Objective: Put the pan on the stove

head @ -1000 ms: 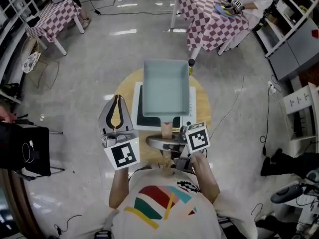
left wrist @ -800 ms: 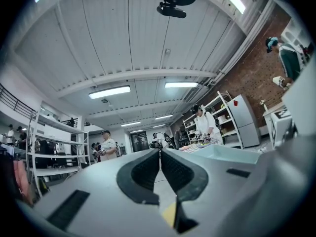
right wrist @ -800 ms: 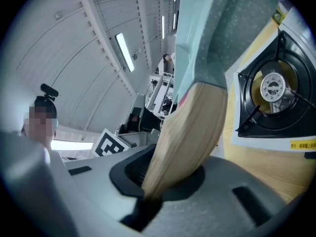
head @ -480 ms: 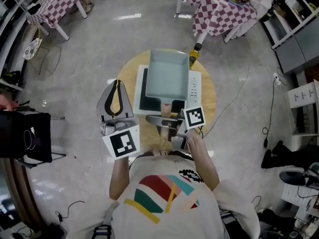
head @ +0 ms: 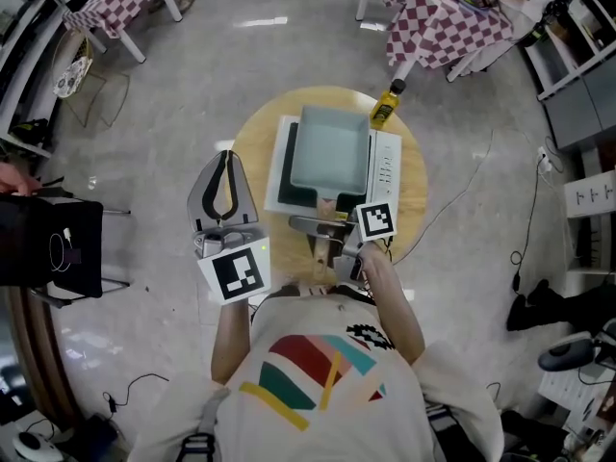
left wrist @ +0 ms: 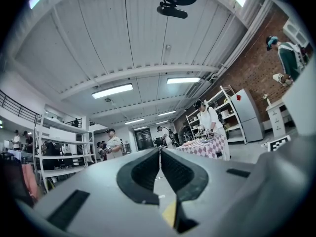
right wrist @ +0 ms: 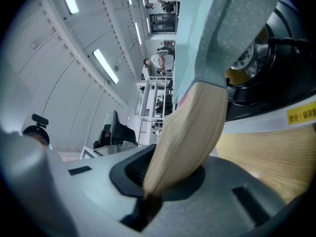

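The pan (head: 332, 147) lies over the stove (head: 385, 166) at the centre of the table (head: 252, 152), with its handle (right wrist: 190, 127) toward the near edge. The right gripper (right wrist: 159, 184) is clamped on the handle. The left gripper (left wrist: 159, 154) is beside the left edge, jaws together and empty

One readable spot: a yellow label (right wrist: 302, 114) on the stove's (right wrist: 276, 132) white rim, seen in the right gripper view. It carries dark Chinese characters and runs off the picture's edge, too clipped to read in full. In the head view, the left cube (head: 237, 274) and right cube (head: 376, 221) show black-and-white square patterns, no letters. Print on the bottle (head: 386, 107) is too small to read.
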`<control>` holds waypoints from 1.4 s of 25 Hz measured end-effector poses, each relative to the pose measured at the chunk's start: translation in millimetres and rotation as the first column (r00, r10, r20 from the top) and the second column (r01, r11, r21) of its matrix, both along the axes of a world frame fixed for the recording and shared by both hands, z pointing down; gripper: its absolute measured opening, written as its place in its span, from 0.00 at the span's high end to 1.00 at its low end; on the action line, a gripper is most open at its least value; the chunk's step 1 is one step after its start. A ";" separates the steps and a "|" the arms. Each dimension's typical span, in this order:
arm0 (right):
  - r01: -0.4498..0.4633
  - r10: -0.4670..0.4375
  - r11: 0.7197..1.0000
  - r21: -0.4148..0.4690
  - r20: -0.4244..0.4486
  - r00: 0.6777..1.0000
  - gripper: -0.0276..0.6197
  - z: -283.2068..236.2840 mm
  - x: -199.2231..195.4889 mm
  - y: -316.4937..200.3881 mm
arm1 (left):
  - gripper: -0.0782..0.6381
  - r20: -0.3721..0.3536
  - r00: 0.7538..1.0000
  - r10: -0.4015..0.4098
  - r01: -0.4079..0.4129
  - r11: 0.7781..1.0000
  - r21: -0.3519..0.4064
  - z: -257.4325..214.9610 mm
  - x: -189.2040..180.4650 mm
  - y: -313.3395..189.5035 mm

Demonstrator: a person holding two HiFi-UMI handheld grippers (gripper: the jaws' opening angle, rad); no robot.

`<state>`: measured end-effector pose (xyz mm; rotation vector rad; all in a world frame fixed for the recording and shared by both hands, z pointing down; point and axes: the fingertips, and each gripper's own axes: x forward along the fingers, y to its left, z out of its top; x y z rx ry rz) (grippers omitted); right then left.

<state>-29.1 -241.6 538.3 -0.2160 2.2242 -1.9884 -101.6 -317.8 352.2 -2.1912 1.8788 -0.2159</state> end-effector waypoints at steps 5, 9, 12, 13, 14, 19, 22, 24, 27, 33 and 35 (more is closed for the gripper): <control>0.001 -0.001 1.000 -0.013 -0.006 1.000 0.92 8.8 0.1 -0.2 | 0.88 0.007 1.000 -0.010 0.010 1.000 -0.008 3.4 -1.4 0.5; 0.000 0.000 0.999 -0.038 -0.011 1.000 0.92 14.3 -0.2 0.0 | 0.88 0.015 1.000 -0.024 0.025 1.000 -0.016 5.7 -6.0 2.9; 0.000 -0.001 0.999 -0.042 -0.011 1.000 0.92 15.6 0.5 -0.2 | 0.88 0.018 0.999 -0.034 0.035 0.999 -0.021 5.8 -8.7 3.0; 0.000 -0.001 0.999 -0.042 -0.012 1.000 0.92 16.1 0.7 -0.5 | 0.88 0.016 0.999 -0.037 0.037 0.999 -0.021 5.7 -9.4 2.8; 0.001 -0.001 0.999 -0.043 -0.010 1.000 0.92 16.6 0.6 -0.6 | 0.88 0.013 0.999 -0.040 0.040 0.999 -0.021 6.0 -10.0 2.8; -0.002 0.002 0.998 -0.058 0.006 1.000 0.92 20.0 0.1 1.6 | 0.88 0.017 0.999 -0.045 0.046 0.999 -0.024 8.8 -10.7 4.5; -0.006 0.007 0.998 -0.063 0.016 1.000 0.93 21.0 0.1 0.9 | 0.88 0.019 0.999 -0.045 0.046 0.999 -0.024 8.9 -10.2 3.7; -0.006 0.007 0.998 -0.068 0.010 1.000 0.93 23.0 0.5 1.3 | 0.88 0.016 0.999 -0.044 0.045 0.999 -0.023 9.1 -9.8 4.3; -0.007 0.007 0.997 -0.071 -0.009 1.000 0.93 28.0 1.8 1.3 | 0.88 0.013 0.999 -0.045 0.045 0.999 -0.025 10.2 -9.6 5.6; 0.007 -0.009 0.996 -0.086 -0.025 1.000 0.94 35.1 0.1 1.6 | 0.88 0.015 0.999 -0.049 0.049 0.999 -0.021 8.9 -9.5 4.3; 0.007 -0.010 0.996 -0.094 -0.036 0.999 0.95 40.0 0.6 2.5 | 0.88 0.016 0.999 -0.046 0.047 0.999 -0.028 10.6 -9.2 4.2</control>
